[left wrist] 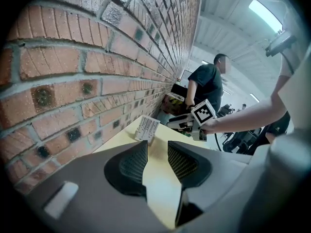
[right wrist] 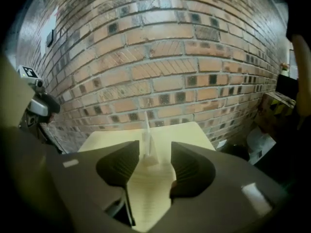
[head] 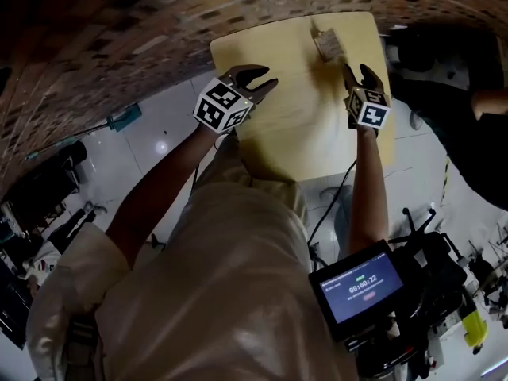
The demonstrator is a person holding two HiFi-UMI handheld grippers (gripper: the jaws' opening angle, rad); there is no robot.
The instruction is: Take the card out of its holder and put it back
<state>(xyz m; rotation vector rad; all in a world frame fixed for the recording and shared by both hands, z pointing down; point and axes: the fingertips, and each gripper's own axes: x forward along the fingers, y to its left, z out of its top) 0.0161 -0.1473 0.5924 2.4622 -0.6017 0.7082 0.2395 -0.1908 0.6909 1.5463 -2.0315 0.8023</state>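
A white card with printed lines stands upright in its clear holder at the far end of the pale yellow table, close to the brick wall. My right gripper sits just short of it, open. In the right gripper view the card shows edge-on in the holder, straight ahead of my right gripper, and the pads do not touch it. My left gripper hovers over the table's left part, open and empty. From the left gripper view the card faces me beyond the left gripper.
A brick wall runs along the table's far side. A person in a dark shirt stands beyond the table's right end. A small screen on a rig hangs near my waist. The table edge drops to a glossy floor.
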